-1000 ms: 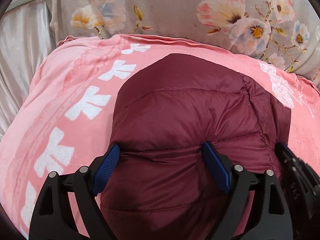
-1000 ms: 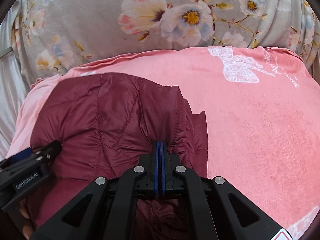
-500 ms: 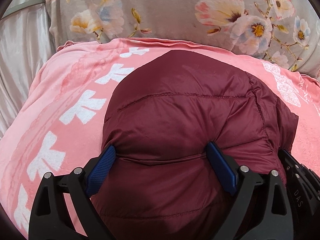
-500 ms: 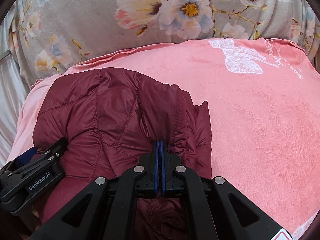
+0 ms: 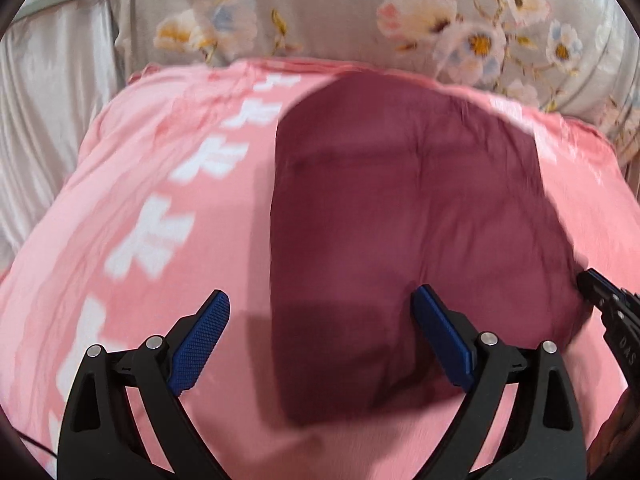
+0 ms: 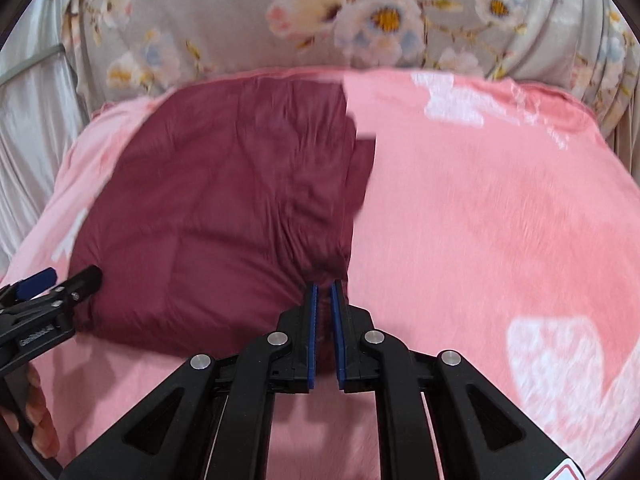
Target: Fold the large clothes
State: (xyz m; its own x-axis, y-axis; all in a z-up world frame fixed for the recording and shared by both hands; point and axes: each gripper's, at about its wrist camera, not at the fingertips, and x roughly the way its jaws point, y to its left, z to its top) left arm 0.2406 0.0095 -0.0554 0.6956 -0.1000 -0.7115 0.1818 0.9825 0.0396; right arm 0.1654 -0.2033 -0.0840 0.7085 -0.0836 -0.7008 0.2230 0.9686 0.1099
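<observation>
At the far left hangs a pale silvery curtain (image 5: pixel 44 128), and beside it a grey quilt printed with pink and white flowers (image 5: pixel 328 8) banks up behind the bed. A salmon-pink plush blanket with white motifs (image 5: pixel 132 216) covers the bed and carries the task's thing: a dark maroon quilted puffer jacket (image 5: pixel 404 216), now lying as a compact folded rectangle on the left half of the blanket.

The left gripper (image 5: pixel 322 336) has its blue-padded fingers (image 5: pixel 200 338) spread wide and holding nothing. Half a second ago those fingers straddled a bulge of the jacket; now the gripper has pulled back, its left finger over bare blanket and its right finger over the jacket's near edge. The jacket, which bulged up then, lies flatter, so the fold seems set down.

Further right, the right gripper (image 6: pixel 325 320) sits at the jacket's near right corner. Its fingers were clamped tight before; now a narrow gap shows between them with dark cloth still in it, so they look to be loosening, though whether they still pinch the cloth I cannot tell. The right half of the blanket is bare.

Both views are motion-blurred. My judgement: this fold is finished, with release under way.
</observation>
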